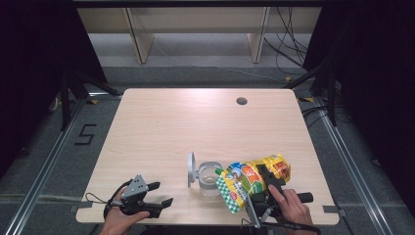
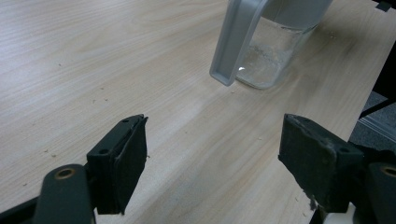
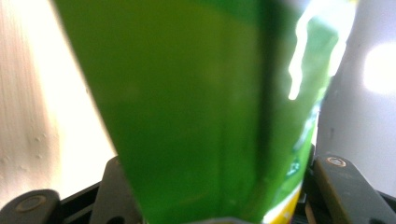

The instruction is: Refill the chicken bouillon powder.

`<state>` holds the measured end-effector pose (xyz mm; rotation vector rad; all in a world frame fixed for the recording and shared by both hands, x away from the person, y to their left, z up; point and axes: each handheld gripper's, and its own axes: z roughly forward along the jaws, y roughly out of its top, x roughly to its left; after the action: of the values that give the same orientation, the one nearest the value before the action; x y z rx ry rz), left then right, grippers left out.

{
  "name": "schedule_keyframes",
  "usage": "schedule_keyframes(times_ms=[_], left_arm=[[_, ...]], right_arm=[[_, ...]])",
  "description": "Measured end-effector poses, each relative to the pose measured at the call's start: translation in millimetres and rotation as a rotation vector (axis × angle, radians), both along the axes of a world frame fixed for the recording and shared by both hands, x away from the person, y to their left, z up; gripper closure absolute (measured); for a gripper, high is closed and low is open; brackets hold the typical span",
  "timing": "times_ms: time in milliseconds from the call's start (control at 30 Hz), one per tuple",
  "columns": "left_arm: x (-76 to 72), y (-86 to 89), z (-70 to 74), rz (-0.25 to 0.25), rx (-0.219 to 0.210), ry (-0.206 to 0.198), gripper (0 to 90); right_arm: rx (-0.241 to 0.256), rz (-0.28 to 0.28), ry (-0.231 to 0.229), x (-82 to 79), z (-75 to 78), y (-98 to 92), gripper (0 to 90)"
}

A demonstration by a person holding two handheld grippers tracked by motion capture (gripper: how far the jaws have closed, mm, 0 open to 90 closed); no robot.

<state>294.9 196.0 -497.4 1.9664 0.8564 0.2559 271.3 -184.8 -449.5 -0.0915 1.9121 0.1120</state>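
A clear glass jar (image 1: 210, 178) with a hinged lid (image 1: 191, 169) standing open sits near the table's front edge; its clear wall (image 2: 275, 51) and grey lid (image 2: 236, 39) appear ahead in the left gripper view. A yellow and green snack bag (image 1: 252, 178) is tilted over the jar, its green end toward the jar's mouth. My right gripper (image 1: 266, 183) is shut on the bag, whose green side (image 3: 201, 107) sits between the jaws. My left gripper (image 1: 164, 195) rests open at the front left, jaws apart with nothing between them (image 2: 212, 158).
The wooden table (image 1: 195, 122) has a round cable hole (image 1: 241, 101) at the back right. Crumbs lie on the wood near the jar. Shelf legs and cables sit on the floor beyond the table.
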Motion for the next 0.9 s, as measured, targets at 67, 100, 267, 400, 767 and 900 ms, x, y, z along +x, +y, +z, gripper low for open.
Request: schedule_keyframes(times_ms=[67, 100, 267, 400, 767, 900], left_arm=[[0.0, 0.0, -0.1, 0.002, 0.002, -0.004, 22.9], [0.0, 0.0, -0.1, 0.001, 0.002, -0.005, 22.9], [1.1, 0.6, -0.3, -0.01, 0.01, -0.012, 22.9], [0.1, -1.1, -1.7, 0.019, -0.018, 0.005, 22.9], [1.9, 1.0, -1.6, -0.003, 0.004, -0.018, 23.0], [2.6, 1.9, -1.3, -0.001, 0.022, -0.015, 23.0]], right_arm=[[-0.038, 0.023, -0.006, 1.5, 0.1, 0.6, 49.5], [-0.045, 0.027, -0.016, 1.2, -0.1, 1.5, 49.5], [-0.134, 0.009, -0.034, -1.5, 2.7, 5.2, 49.5], [-0.188, 0.044, -0.076, 1.6, 5.0, 7.5, 50.2], [-0.332, 0.067, -0.113, 0.6, 14.6, 16.5, 50.9], [-0.341, 0.046, -0.108, 1.4, 15.2, 19.2, 51.8]])
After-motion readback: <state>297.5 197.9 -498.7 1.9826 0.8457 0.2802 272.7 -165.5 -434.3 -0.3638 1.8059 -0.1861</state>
